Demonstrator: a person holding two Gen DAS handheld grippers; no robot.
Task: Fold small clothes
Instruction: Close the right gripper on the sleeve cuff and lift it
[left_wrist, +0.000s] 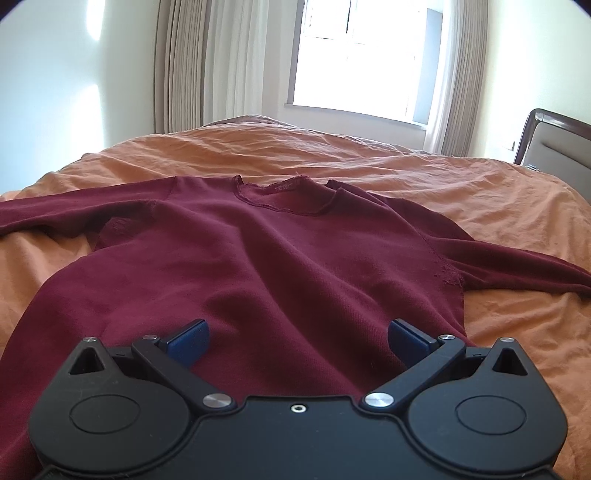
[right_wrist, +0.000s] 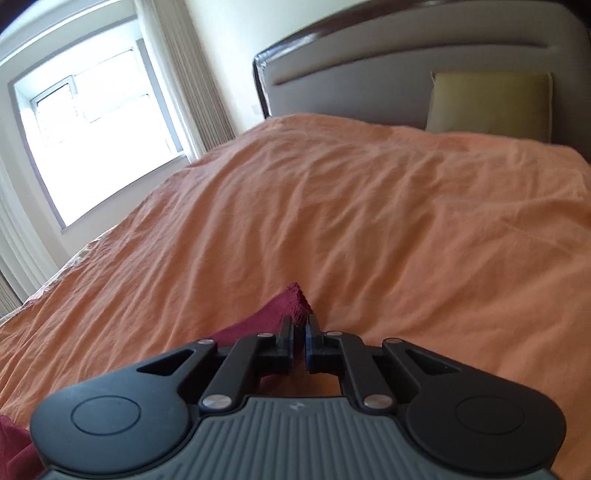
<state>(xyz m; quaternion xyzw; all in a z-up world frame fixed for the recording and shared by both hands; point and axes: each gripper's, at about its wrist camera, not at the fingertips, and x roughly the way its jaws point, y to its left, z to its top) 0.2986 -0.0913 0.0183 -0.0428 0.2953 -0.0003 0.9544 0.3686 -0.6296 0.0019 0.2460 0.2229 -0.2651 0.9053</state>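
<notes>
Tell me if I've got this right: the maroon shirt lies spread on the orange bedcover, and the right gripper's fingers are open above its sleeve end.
Not quite. The right gripper is shut on the sleeve end, as the right wrist view shows. The maroon shirt does lie spread on the orange bedcover.

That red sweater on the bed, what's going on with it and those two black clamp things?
A person holding a gripper in each hand is folding the sweater, which lies spread flat on the orange bedspread. The right gripper is shut on a sleeve end, pinching the cloth. The left gripper is open over the sweater's lower part, holding nothing. No fold is visible yet.
</notes>
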